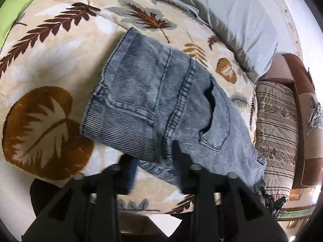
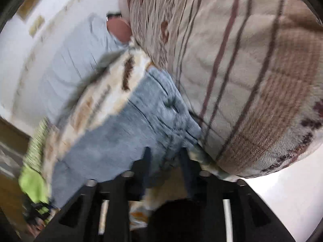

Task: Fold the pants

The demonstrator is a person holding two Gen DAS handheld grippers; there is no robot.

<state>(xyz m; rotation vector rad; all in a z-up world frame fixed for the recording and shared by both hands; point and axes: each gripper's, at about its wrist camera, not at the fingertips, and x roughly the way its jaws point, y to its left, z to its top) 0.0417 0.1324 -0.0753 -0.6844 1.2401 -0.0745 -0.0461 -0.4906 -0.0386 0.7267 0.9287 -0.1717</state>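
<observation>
A strip of green cloth (image 1: pixel 14 6) shows at the far left edge of the bed, and next to it spreads the cream blanket (image 1: pixel 60 64) with its brown leaf print. In the middle of that blanket lie the pants (image 1: pixel 153 96), faded blue denim folded into a compact bundle, a back pocket facing up and one loose flap trailing off to the right. The left gripper (image 1: pixel 155 161) hangs over the bundle's near edge with its fingers (image 1: pixel 129 173) partly spread; the near hem of the denim sits between them, but the pads do not press it. Further right a pale grey pillow (image 1: pixel 228 22) lies along the far side, and to its right, off the blanket's edge, a striped beige quilt (image 1: pixel 276 121) rests on a brown couch (image 1: pixel 302 84).

The right wrist view is smeared with motion (so read it loosely). There the right gripper (image 2: pixel 165 161) points at the right end of the denim, just beside the quilt, its fingers (image 2: pixel 146 161) standing moderately apart, and it appears that nothing is clamped between them.
</observation>
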